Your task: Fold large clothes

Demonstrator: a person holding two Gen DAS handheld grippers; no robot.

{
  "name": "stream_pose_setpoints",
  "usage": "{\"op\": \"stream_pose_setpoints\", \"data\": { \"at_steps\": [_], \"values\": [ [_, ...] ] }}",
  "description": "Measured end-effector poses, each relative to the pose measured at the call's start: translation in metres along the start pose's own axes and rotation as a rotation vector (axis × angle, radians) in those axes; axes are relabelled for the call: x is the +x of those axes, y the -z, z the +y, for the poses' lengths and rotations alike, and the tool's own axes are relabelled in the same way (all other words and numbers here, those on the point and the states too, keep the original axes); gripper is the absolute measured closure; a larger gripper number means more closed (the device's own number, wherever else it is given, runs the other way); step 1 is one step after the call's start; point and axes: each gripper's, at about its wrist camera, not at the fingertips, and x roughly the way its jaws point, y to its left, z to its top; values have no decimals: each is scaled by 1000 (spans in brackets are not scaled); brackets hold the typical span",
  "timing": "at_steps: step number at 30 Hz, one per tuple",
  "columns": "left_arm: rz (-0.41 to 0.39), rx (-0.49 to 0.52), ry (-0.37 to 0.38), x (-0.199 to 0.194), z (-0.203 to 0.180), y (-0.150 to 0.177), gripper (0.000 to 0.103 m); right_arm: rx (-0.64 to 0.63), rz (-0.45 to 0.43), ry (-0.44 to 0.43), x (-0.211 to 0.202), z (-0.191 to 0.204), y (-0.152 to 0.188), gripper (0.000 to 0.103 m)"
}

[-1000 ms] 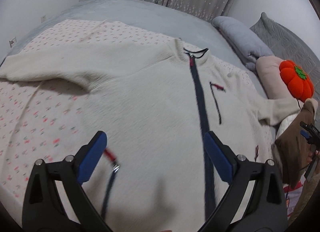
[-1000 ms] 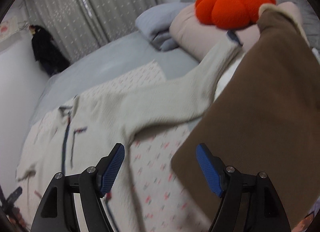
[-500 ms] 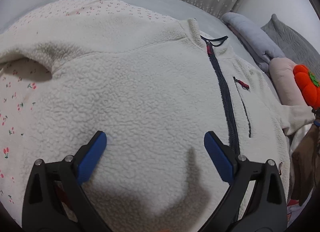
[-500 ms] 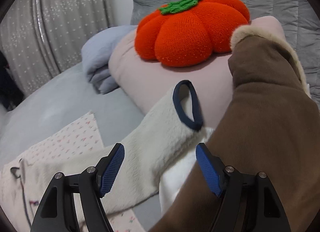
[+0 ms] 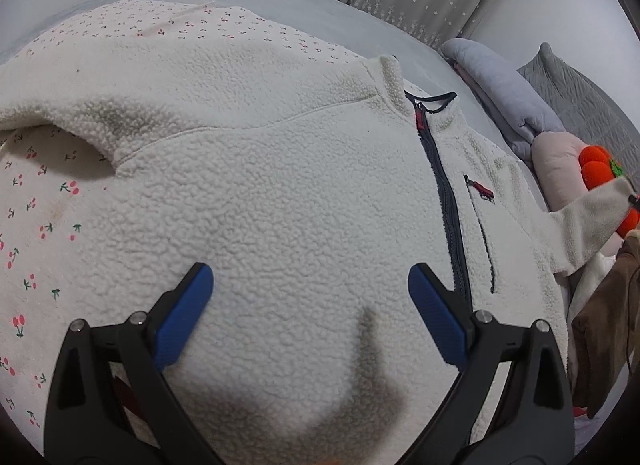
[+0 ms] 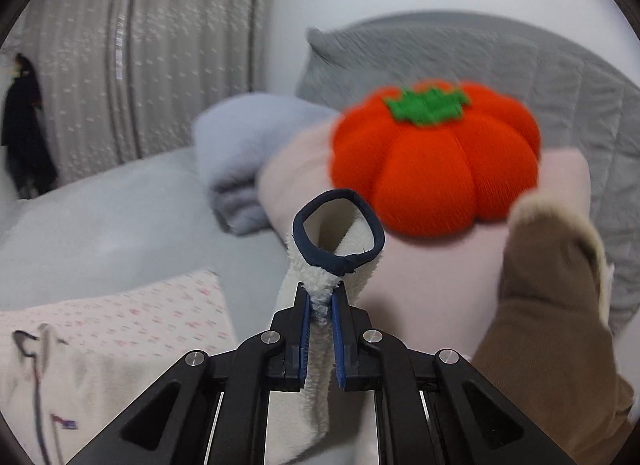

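A cream fleece jacket (image 5: pixel 280 193) with a dark zip lies spread front-up on the bed. My left gripper (image 5: pixel 310 291) hovers open just above its lower body, nothing between the blue pads. In the right wrist view, my right gripper (image 6: pixel 320 297) is shut on the jacket's sleeve (image 6: pixel 308 345) just below the navy-trimmed cuff (image 6: pixel 338 227), which is lifted off the bed. The same raised sleeve (image 5: pixel 588 221) shows at the right edge of the left wrist view. The jacket's collar and zip (image 6: pixel 36 349) appear low at the left.
A cherry-print sheet (image 5: pixel 36 225) lies under the jacket. At the head of the bed are an orange pumpkin cushion (image 6: pixel 436 161), a pink pillow (image 6: pixel 440 277), a folded blue-grey blanket (image 6: pixel 244 153) and a grey quilted pillow (image 6: pixel 500 57). A brown garment (image 6: pixel 556 325) lies at the right.
My right gripper swung to the sleeve end, shut on it below the cuff and lifted it. My left gripper sank close over the jacket body, still open.
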Motion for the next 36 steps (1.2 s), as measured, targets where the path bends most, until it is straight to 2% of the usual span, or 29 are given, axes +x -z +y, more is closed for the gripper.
{"op": "stream_pose_setpoints", "data": {
  "at_steps": [7,13,17,22,26,28,30,31,32,35,36],
  "values": [
    [-21,-62,17,-10,17,-12,5,-130,-111,-231,-84,113,-42,93],
    [-68,-91,17,-21,30,-24,5,-230,-109,-434,-132,226,-34,93],
    [-83,-112,33,-27,39,-30,5,-296,-42,-582,-144,310,-2,93],
    [-98,-144,38,-31,50,-36,5,-383,55,-701,-141,398,56,93],
    [-102,-163,41,-34,61,-41,5,-405,189,-785,-124,455,110,93],
    [-102,-183,43,-35,67,-43,5,-407,277,-815,-112,474,140,88],
    [-97,-203,49,-34,73,-44,5,-390,374,-885,-97,483,161,84],
    [-93,-209,54,-34,75,-46,5,-379,406,-907,-93,482,166,79],
    [-88,-212,58,-33,77,-46,5,-363,431,-920,-88,476,168,70],
    [-49,-212,85,-30,77,-48,5,-304,431,-912,-79,441,156,47],
    [-29,-207,106,-29,75,-50,5,-301,421,-900,-77,431,150,46]
  ]
}}
